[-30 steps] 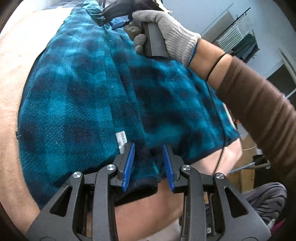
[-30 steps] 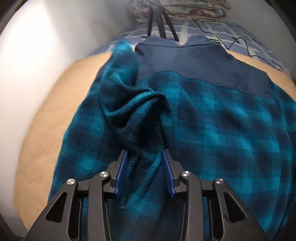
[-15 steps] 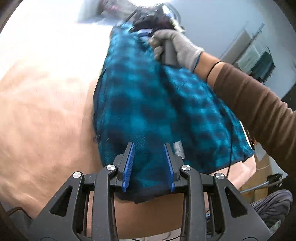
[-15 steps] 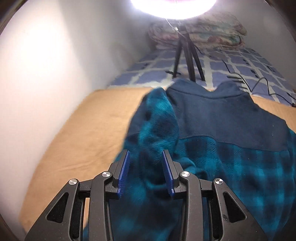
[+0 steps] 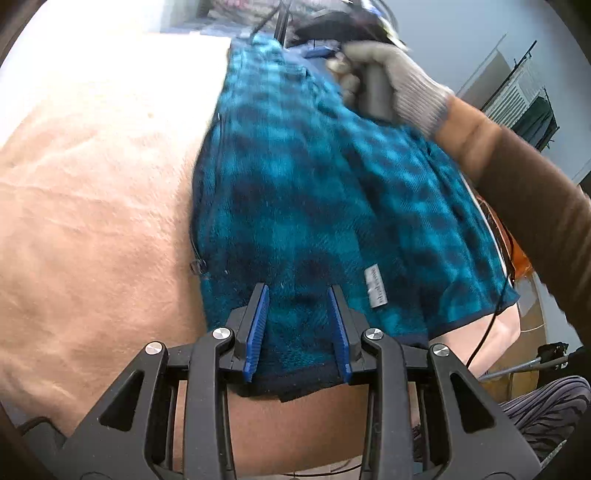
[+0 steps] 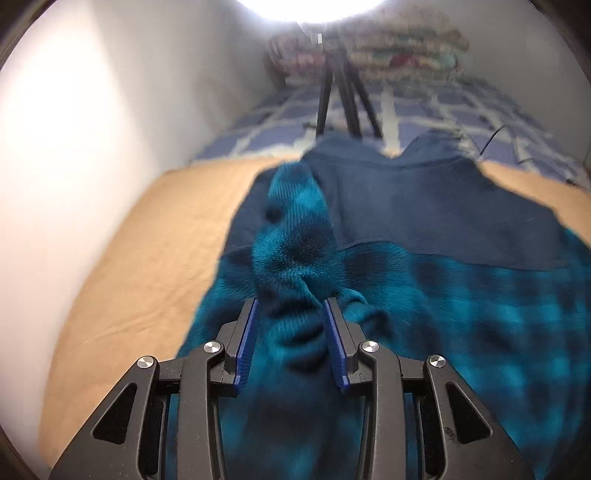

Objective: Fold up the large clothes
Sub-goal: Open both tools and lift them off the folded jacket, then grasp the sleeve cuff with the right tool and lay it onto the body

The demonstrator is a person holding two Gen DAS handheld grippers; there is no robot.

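Teal-and-navy plaid fleece jacket [image 5: 332, 192], navy yoke, folded lengthwise.

My room, past the work

A tan blanket [image 6: 140, 258] covers my bed; white wall [image 6: 92, 129] left, tripod [image 6: 343, 96] under glaring light [image 6: 310, 5].

The fleece jacket [image 6: 424, 229] lies on the blanket [image 6: 147, 258], tripod [image 6: 343, 92] behind it.

The left gripper [image 5: 300, 328] clamps the dark hem of a teal plaid fleece [image 5: 314, 192] lying on a tan blanket [image 5: 92, 206]. A white label [image 5: 375, 291] sits just right of the pads. At the far end a gloved hand [image 5: 391, 81] grips the right gripper [image 5: 332, 27], blurred, over the fleece.
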